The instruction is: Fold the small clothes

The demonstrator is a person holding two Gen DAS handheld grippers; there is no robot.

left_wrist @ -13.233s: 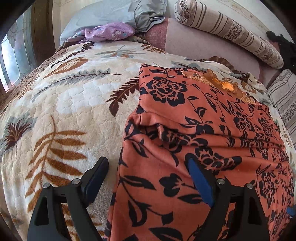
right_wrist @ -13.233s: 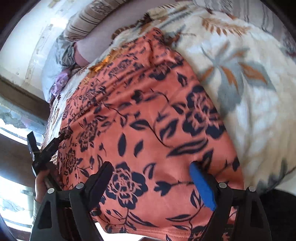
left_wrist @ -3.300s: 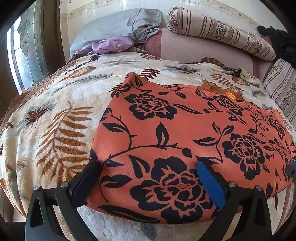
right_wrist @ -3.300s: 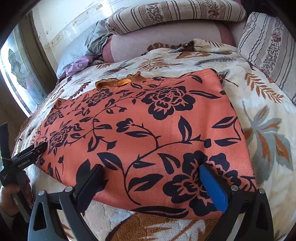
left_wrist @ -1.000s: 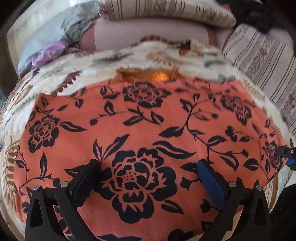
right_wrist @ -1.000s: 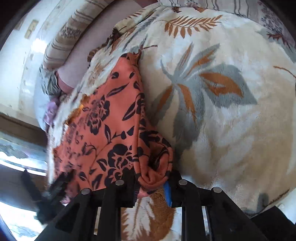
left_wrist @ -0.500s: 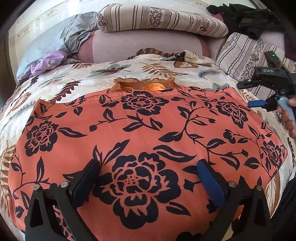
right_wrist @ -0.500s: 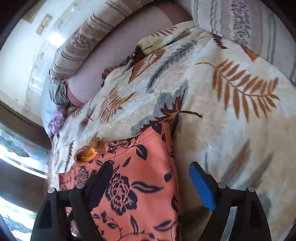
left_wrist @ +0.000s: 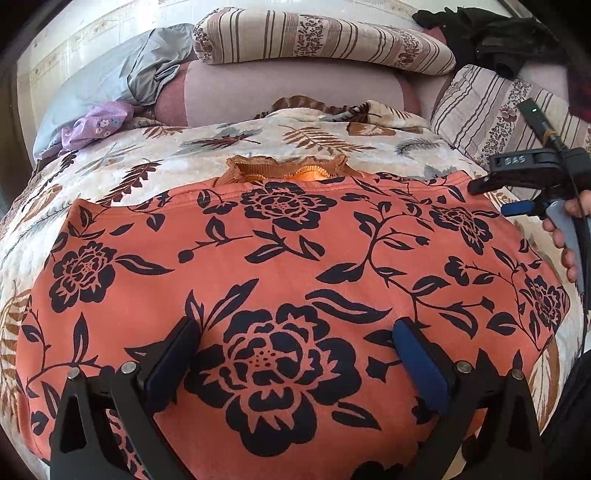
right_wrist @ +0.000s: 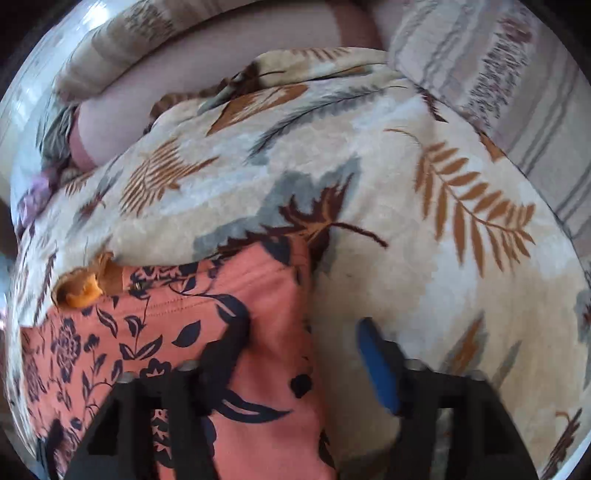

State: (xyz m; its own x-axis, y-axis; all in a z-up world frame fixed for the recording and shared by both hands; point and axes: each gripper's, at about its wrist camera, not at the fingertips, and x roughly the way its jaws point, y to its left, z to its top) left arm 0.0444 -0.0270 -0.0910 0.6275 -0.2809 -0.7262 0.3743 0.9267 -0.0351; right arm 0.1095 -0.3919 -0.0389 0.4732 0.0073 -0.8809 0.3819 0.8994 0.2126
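**Orange floral garment on bed, both claws open**

Surface: a bed covered by a cream blanket (left_wrist: 155, 173) printed with brown, rust and grey leaves and ferns. The blanket shows in both wrist views and fills most of the right one.

Task item: one orange garment (left_wrist: 280, 266) with black flowers and vines, lying flat and spread wide across the near part of the blanket. A ruffled orange collar (left_wrist: 284, 170) sticks out at its far edge. In the right wrist view the garment (right_wrist: 207, 332) takes the lower left, its right edge running down between the claw's fingers.

Left claw (left_wrist: 295, 354): fingers spread wide, nothing between them, poised over the large flower near the garment's front edge.

Right claw (right_wrist: 303, 350): fingers apart and empty, straddling the garment's right edge; the view is blurred. In the left wrist view the same claw (left_wrist: 517, 195) sits at the garment's far right corner, held by a hand (left_wrist: 569, 236).

Room, head of bed: a striped bolster (left_wrist: 317, 40) on a mauve pillow (left_wrist: 288, 92); a second striped cushion (left_wrist: 495, 110) at right; grey cloth (left_wrist: 144, 74) and purple cloth (left_wrist: 96, 122) at left; dark clothing (left_wrist: 495, 33) in the top right corner; a pale wall (left_wrist: 92, 33) behind.
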